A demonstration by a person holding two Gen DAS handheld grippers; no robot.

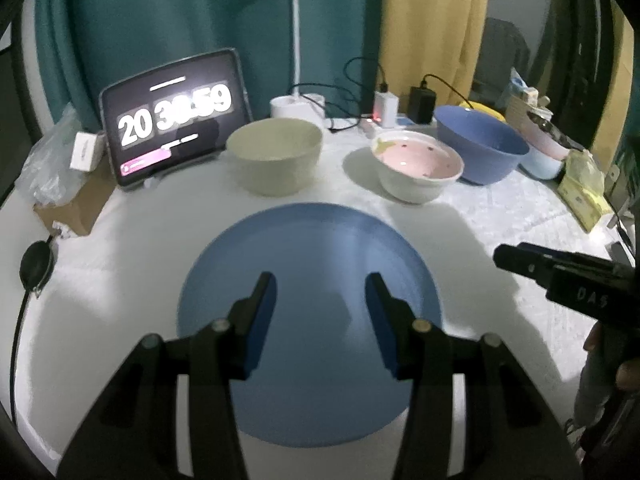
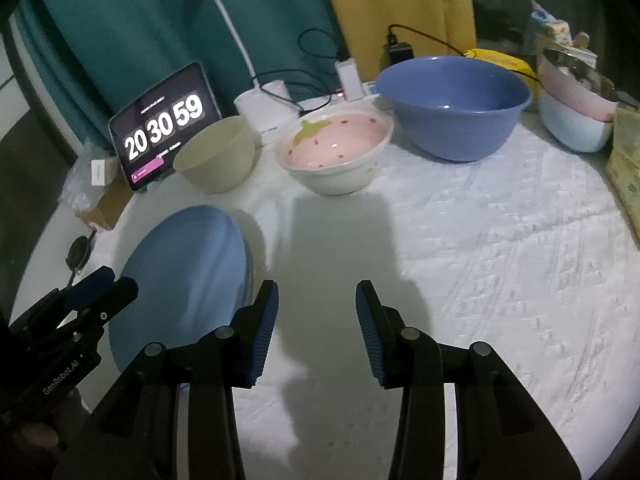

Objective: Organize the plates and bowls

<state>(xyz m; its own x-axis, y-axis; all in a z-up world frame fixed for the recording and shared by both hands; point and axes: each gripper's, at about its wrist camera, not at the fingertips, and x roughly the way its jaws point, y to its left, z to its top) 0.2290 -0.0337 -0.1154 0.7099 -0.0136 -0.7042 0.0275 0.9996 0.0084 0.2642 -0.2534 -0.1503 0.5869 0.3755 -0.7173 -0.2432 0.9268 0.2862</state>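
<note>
Hovering early in task: left gripper [image 1: 320, 292] part-open, empty, above blue plate [image 1: 312, 264]; beige bowl [image 2: 216, 156], strawberry bowl [image 2: 336, 152], big blue bowl [image 2: 452, 108] unstacked behind; right gripper [image 2: 316, 308] part-open, empty.

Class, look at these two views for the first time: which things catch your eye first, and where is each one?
The blue plate lies nearest, flat on the white table, under the open left gripper. Behind it stand three bowls in a row: cream bowl, strawberry bowl and big blue bowl. A tablet clock glows at the back left.
</note>
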